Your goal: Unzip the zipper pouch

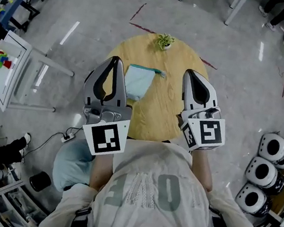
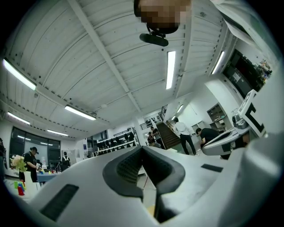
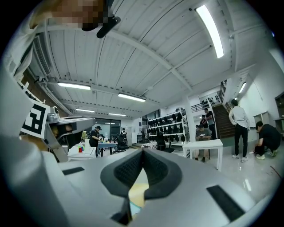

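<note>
A light blue zipper pouch (image 1: 138, 81) lies flat on the round wooden table (image 1: 161, 105), its zipper pull at the far right corner. Both grippers are raised in front of the person's chest and point away from the body. In the head view, my left gripper (image 1: 116, 60) hangs just left of the pouch and my right gripper (image 1: 189, 73) hangs to the pouch's right; neither touches it. Both are shut with nothing between the pads. The left gripper view shows my left gripper (image 2: 142, 149) with its pads pressed together, and the right gripper view shows the same of my right gripper (image 3: 143, 151).
A small potted plant (image 1: 164, 41) stands at the table's far edge. A white desk (image 1: 9, 68) with coloured blocks is at the left. Three round white devices (image 1: 265, 169) sit on the floor at the right. A blue stool (image 1: 71, 162) is below the left gripper. People stand in the room.
</note>
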Demonstrator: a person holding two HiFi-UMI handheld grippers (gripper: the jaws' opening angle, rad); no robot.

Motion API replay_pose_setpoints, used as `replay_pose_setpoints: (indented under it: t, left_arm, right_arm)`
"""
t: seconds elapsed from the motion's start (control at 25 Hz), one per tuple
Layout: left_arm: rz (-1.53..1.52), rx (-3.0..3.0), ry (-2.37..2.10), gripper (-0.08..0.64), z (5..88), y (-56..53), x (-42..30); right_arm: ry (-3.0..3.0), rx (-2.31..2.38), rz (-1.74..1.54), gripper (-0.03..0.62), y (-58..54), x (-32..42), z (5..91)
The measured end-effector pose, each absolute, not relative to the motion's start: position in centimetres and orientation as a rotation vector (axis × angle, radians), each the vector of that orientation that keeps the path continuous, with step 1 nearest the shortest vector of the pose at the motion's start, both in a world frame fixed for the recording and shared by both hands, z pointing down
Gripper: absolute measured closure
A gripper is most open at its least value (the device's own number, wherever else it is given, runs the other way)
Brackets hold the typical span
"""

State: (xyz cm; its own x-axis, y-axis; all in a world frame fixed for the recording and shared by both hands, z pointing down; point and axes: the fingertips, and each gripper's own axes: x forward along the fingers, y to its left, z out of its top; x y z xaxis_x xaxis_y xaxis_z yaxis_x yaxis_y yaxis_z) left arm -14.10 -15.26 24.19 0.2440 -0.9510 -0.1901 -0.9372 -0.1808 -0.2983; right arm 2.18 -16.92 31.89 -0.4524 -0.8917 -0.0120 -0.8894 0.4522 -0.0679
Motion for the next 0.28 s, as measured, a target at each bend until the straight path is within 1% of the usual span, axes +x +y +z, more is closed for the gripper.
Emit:
replay_pose_setpoints:
  t: [0.28]
  left_arm:
    - [-0.059, -2.172, 1.752, 0.532, 24.76, -15.7, -14.77]
  right_arm:
    - [2.624, -1.633, -0.092, 0.563, -17.3, 2.27, 32.22]
